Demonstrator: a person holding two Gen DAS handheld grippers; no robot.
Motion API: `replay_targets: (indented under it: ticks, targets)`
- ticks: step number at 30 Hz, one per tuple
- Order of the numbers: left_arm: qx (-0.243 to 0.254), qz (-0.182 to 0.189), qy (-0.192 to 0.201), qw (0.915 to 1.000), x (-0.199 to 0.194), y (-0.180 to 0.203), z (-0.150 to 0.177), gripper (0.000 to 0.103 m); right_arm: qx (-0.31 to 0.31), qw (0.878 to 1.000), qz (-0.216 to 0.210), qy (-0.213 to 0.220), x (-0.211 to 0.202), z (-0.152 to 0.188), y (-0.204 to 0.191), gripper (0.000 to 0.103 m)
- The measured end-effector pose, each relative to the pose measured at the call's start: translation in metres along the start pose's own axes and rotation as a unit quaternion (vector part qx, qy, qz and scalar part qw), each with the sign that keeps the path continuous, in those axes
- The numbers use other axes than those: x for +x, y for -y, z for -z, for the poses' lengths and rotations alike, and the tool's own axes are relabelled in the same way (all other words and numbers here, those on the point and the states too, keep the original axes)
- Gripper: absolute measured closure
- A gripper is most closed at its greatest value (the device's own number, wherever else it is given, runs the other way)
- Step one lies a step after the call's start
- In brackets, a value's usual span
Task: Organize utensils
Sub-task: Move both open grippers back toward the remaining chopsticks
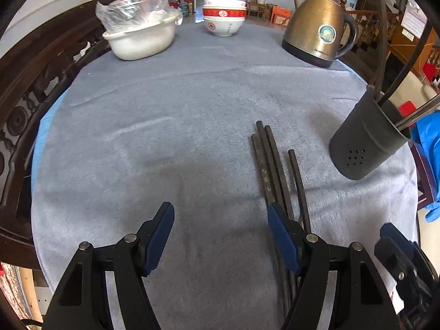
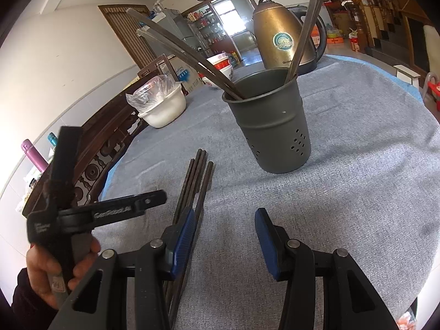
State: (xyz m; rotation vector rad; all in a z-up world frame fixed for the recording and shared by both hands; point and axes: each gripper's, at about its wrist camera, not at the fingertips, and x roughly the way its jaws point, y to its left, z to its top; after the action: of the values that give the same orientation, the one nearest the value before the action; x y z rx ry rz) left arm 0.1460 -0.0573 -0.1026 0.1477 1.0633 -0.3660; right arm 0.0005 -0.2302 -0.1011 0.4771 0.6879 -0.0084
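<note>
At the far left of the grey cloth-covered table (image 1: 170,104) sits a white plastic basin (image 1: 143,42) with a clear bag-wrapped bundle on top. Next to its right, at the far edge, stand stacked white-and-red ceramic bowls (image 1: 224,18). Nearer, the left gripper (image 1: 220,236) hovers with its black arms and blue pads spread wide, released, only bare cloth between them. Its right pad sits over 4 dark loose chopsticks (image 1: 272,165) lying side by side on the cloth, so they lie just outside the gap. Right of these, the right gripper (image 2: 225,242) is likewise unclenched and empty, the chopsticks passing under its left pad. Farther right stands the dark grey perforated utensil cup (image 2: 271,126), holding several long dark utensils (image 2: 192,55). Behind it is a brass-coloured electric kettle (image 1: 319,24).
</note>
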Motion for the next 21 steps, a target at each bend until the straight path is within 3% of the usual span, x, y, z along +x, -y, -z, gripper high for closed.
replay_targets:
  ticks: [18,21]
  targets:
    - [-0.005,0.019,-0.030,0.9994,0.036,0.008,-0.019,0.032,0.010,1.000,0.001,-0.002,0.000,0.000,0.003,0.053]
    - [0.007,0.016,-0.020,0.9997,0.036,0.010,-0.019,0.038,0.010,1.000,0.003,0.000,0.000,-0.001,0.003,0.053]
